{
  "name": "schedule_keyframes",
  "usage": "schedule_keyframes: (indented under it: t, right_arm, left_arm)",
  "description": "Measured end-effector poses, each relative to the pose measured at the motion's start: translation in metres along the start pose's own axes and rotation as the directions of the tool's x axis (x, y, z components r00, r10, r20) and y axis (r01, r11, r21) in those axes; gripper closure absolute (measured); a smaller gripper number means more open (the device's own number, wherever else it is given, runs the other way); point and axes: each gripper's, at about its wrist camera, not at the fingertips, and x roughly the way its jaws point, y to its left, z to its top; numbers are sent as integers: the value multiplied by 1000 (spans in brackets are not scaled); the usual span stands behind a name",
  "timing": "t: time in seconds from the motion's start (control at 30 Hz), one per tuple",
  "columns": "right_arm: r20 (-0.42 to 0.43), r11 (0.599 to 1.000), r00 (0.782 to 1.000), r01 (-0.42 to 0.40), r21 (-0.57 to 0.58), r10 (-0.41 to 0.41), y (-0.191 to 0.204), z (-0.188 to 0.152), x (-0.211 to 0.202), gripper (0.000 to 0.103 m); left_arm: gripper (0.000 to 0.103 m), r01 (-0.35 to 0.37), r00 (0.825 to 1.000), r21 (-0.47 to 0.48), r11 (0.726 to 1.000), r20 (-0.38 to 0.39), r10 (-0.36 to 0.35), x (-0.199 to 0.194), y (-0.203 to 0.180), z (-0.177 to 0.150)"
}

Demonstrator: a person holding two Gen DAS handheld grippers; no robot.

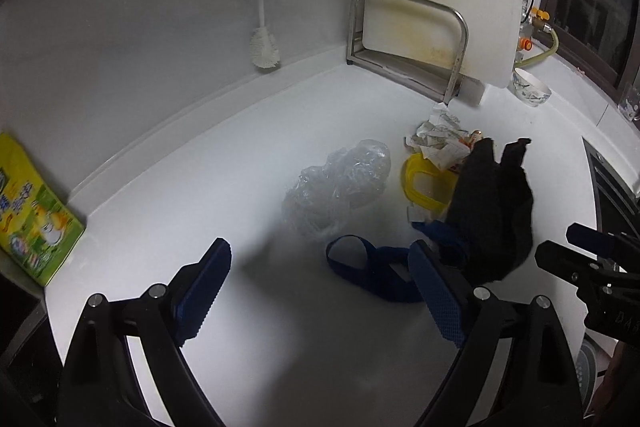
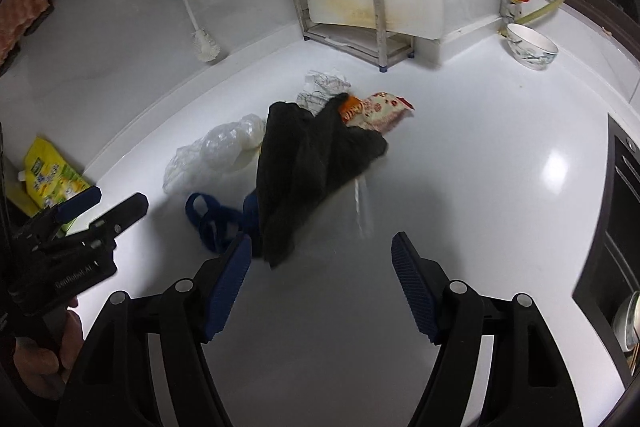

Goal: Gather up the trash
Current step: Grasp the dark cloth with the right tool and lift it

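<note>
Approaching the trash heap mid-frame, both the left tool (image 1: 320,291) and right tool (image 2: 322,283) wide open, empty; next, closing on the black bag (image 2: 308,163).

The left claw (image 1: 320,283) points steeply downward, its jaws spread wide with nothing between them. The right claw (image 2: 322,277) tilts down likewise, jaws apart and empty. Both sit side by side.

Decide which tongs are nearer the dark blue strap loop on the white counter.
Left. The left tongs hover just short of the dark blue strap loop; the right tongs, jaws opening, sit farther to its right.
</note>
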Motion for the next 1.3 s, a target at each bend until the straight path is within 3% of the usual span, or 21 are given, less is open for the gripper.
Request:
schedule_keyframes:
  t: [0.33, 0.6, 0.73, 0.83, 1.07, 1.3]
  right_arm:
    - [-23, 996, 996, 89, -18, -89, 18, 20, 45, 34]
    - [12, 987, 989, 149, -65, -149, 29, 21, 56, 37]
    - [35, 985, 990, 138, -100, -135, 33, 23, 54, 64]
    - [37, 989, 994, 110, -100, -107, 33, 23, 51, 74]
    - [70, 1000, 998, 9, -20, -7, 18, 30, 30, 78]
    - [119, 999, 993, -25, 37, 21, 0, 34, 2, 79]
  left_arm:
    - [14, 52, 998, 25, 998, -28, -51, 40, 10, 8]
    - [14, 73, 997, 28, 997, -29, -72, 54, 9, 13]
    - [14, 79, 997, 26, 997, -25, -78, 55, 7, 14]
    - [14, 84, 996, 29, 996, -25, -83, 55, 4, 14]
    - [14, 89, 996, 46, 995, -20, -89, 58, -4, 18]
    - [14, 101, 995, 47, 994, -28, -99, 71, -13, 27]
